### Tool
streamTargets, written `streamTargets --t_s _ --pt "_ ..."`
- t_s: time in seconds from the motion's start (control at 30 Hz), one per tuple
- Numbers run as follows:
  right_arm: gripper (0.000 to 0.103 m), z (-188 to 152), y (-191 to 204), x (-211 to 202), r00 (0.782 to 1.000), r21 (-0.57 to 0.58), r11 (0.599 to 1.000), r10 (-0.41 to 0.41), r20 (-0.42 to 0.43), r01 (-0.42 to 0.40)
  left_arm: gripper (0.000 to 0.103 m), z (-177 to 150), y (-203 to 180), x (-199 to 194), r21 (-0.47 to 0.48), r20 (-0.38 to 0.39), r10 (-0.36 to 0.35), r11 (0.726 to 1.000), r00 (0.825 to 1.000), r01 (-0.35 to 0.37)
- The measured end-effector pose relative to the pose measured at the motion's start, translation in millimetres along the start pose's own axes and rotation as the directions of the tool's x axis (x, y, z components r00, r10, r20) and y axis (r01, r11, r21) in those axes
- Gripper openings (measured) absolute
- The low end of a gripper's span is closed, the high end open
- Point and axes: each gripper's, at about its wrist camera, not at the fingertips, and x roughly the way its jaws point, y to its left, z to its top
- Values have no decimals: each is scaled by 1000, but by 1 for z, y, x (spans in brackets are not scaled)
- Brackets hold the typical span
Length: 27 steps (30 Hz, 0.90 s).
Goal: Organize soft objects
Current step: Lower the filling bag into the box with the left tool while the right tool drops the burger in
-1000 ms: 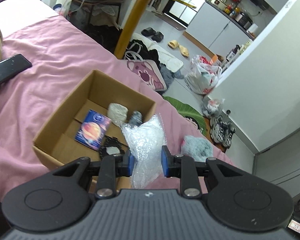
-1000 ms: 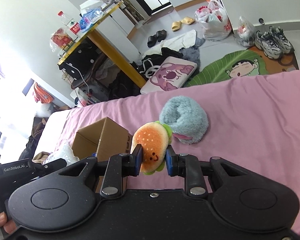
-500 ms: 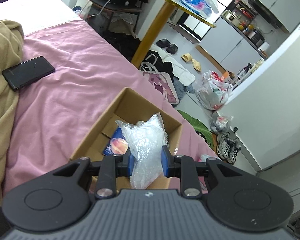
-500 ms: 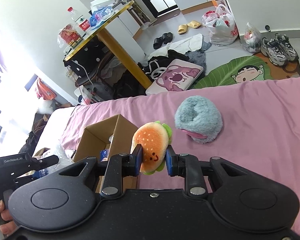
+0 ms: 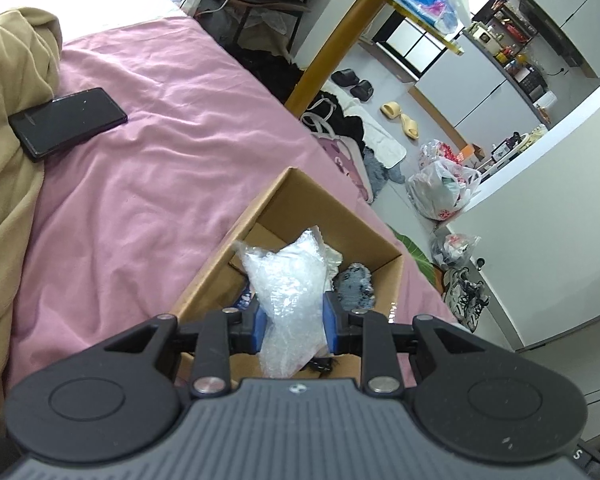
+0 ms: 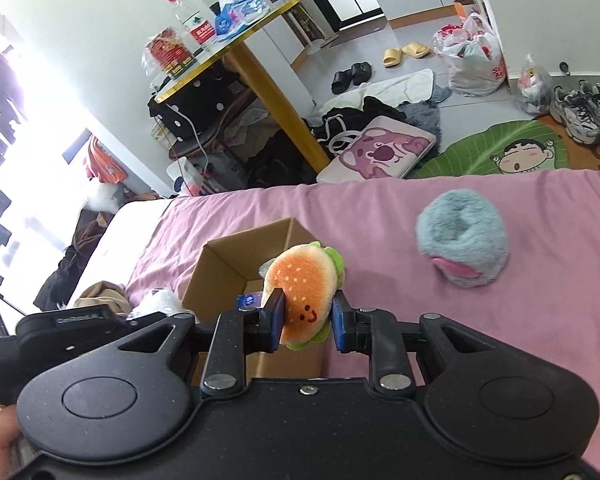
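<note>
— Between the left gripper [image 5: 293, 324] fingers sits a bubble-wrap bag [image 5: 288, 300], pinched tight, its long axis along them, directly over the open cardboard box [image 5: 316, 208].

— And the right gripper [image 6: 306, 322]?

— Clamped on the hamburger plush [image 6: 302, 284], beside the box's rim. Farther off, a fluffy blue slipper [image 6: 462, 246] lies on the pink bed [image 5: 148, 184].

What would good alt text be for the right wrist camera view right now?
The right gripper holds a plush hamburger with a smiling face in front of an open cardboard box on a pink bedsheet. A fluffy blue-grey plush lies on the sheet to the right, apart from the box.
</note>
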Motion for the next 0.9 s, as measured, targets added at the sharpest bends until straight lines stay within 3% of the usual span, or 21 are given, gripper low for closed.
streamTargets --t_s 0.33,0.73,0.83,0.9 --pt "24 -4 35 23 999 -29 1000 1 -45 -2 33 7 25 13 -93 -30 -24 995 999 22" --pt "31 -11 89 43 994 -115 993 13 -104 -25 53 19 30 -1 -111 -17 -19 994 1000 17" --pt "50 -11 95 45 991 -112 993 23 -135 -38 64 22 31 -8 -114 -2 -20 993 1000 20" --pt "71 -11 96 43 989 -119 992 32 -147 -49 75 23 29 -13 -107 7 -18 994 1000 19"
